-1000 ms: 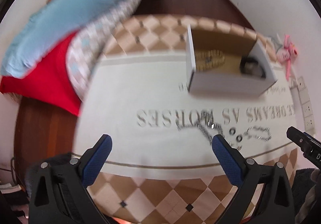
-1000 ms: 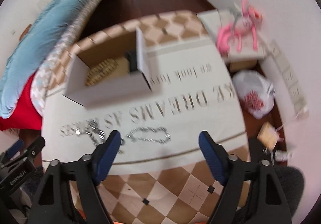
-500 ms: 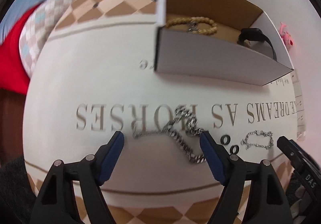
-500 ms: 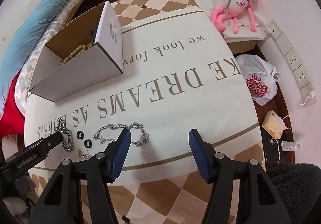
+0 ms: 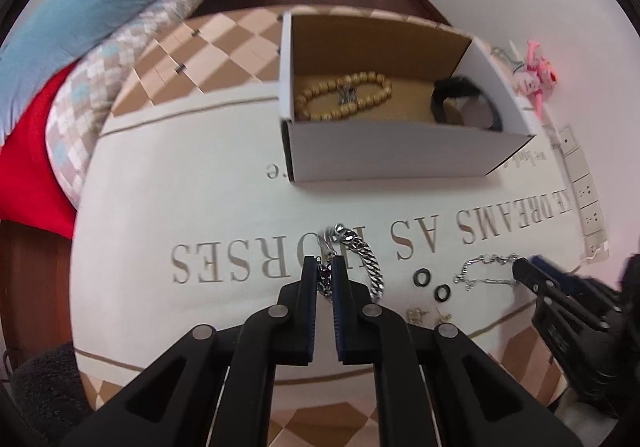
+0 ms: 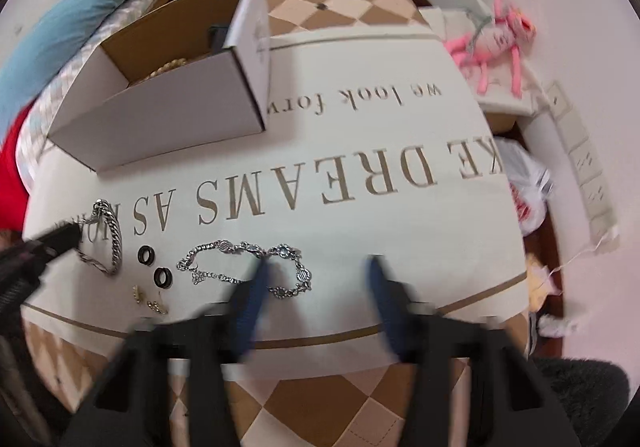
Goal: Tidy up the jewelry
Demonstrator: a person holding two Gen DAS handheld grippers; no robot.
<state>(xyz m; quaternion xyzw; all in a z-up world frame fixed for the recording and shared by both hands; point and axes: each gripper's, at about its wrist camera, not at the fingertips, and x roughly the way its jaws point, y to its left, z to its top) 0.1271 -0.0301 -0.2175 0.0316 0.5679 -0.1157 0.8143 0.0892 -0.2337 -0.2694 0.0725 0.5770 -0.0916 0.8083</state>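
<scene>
- While the left gripper (image 5: 325, 271) is clenching one chunky silver chain (image 5: 366, 253), the chain's free part is lying on the cream lettered surface (image 5: 200, 183) just right of the fingers.
- One right gripper (image 6: 316, 275) is hanging released, fingers spread wide and blurred; its left finger is overlapping one thin silver bracelet (image 6: 224, 249) lying flat on the surface.
- Two black rings (image 6: 154, 267) are sitting side by side between chain and bracelet.
- Two small gold pieces (image 6: 148, 299) are lying near the surface's front edge; too small to identify.
- One open white box (image 5: 400, 155) is holding one wooden bead bracelet (image 5: 344, 95) and one black band (image 5: 464, 103).
- One pink plush toy (image 6: 492, 43) is lying far right.
</scene>
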